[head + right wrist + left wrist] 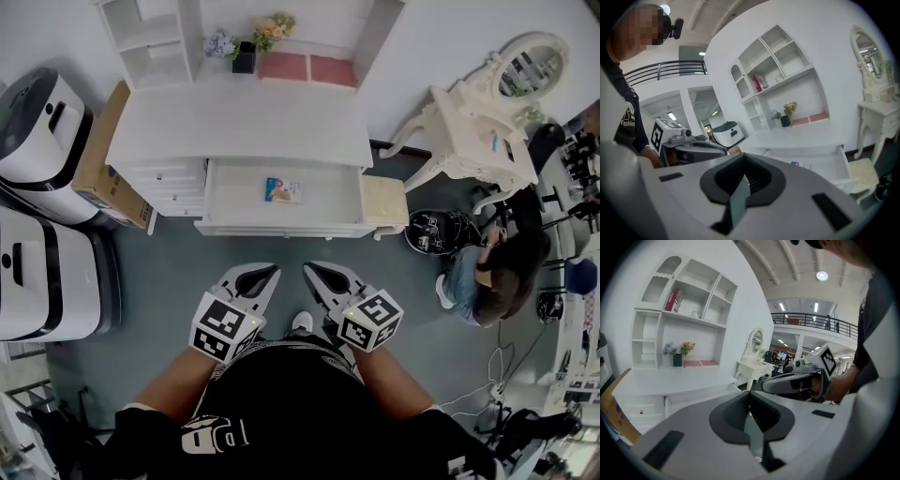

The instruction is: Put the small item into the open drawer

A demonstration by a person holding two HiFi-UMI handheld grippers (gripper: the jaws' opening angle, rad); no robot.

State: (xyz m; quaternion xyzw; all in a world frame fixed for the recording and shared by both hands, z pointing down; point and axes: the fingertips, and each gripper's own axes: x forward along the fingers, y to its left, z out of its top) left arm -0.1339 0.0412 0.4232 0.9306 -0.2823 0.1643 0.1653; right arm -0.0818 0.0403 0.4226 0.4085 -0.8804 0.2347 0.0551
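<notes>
Small item [283,190] lies flat in the open drawer [225,202], clear of its walls. Your left gripper [270,273] and right gripper [311,271] are both closed and empty, well back over open floor [178,262]. Item's print is too small to read.

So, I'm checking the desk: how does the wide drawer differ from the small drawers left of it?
The wide drawer is pulled out; the small drawers are pushed in. The wide drawer shows its inside, with a small colourful packet in it; the small drawers show only their fronts. The wide drawer is broad; the small drawers are narrow and stacked. All are white.
</notes>
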